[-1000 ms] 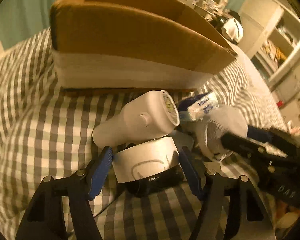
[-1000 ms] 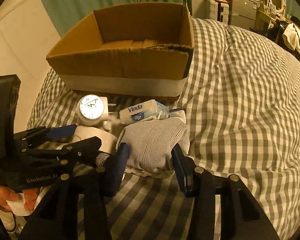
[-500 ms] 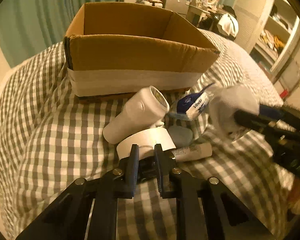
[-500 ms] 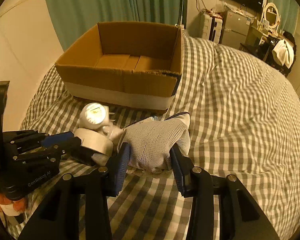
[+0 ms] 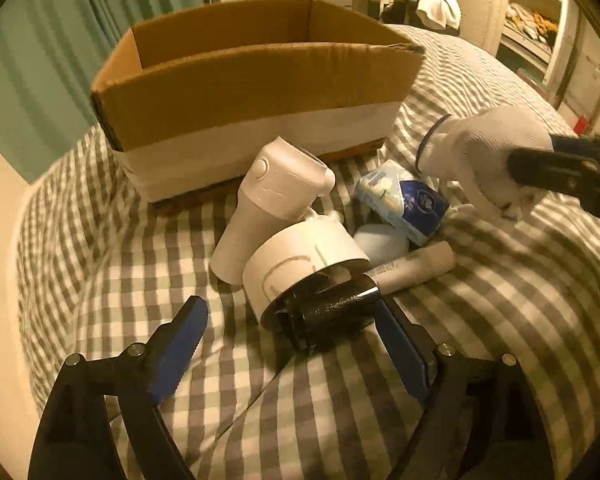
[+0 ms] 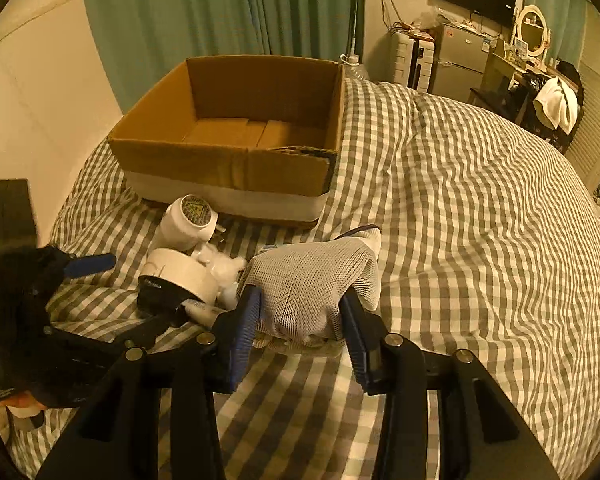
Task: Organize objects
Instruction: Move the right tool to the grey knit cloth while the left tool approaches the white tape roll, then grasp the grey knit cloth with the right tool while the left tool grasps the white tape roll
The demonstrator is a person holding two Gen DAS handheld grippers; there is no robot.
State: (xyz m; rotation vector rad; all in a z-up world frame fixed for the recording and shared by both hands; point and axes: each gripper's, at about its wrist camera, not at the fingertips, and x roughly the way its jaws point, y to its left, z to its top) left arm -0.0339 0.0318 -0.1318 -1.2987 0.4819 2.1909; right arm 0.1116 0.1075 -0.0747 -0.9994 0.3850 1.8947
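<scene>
Left wrist view shows the left gripper (image 5: pixel 296 354) with jaws just opened wide around the tape roll (image 5: pixel 304 276) (pads not pressing it), which lies on the checked bed (image 5: pixel 480 320) before the cardboard box (image 5: pixel 252 92). The right gripper (image 6: pixel 300 332) clenches a white glove (image 6: pixel 312 280).

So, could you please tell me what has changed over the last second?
The left gripper shut briefly and its jaws have just been opening again, now straddling the tape roll without pressing it. The right gripper lifted the white glove slightly. The cardboard box stayed put.
</scene>
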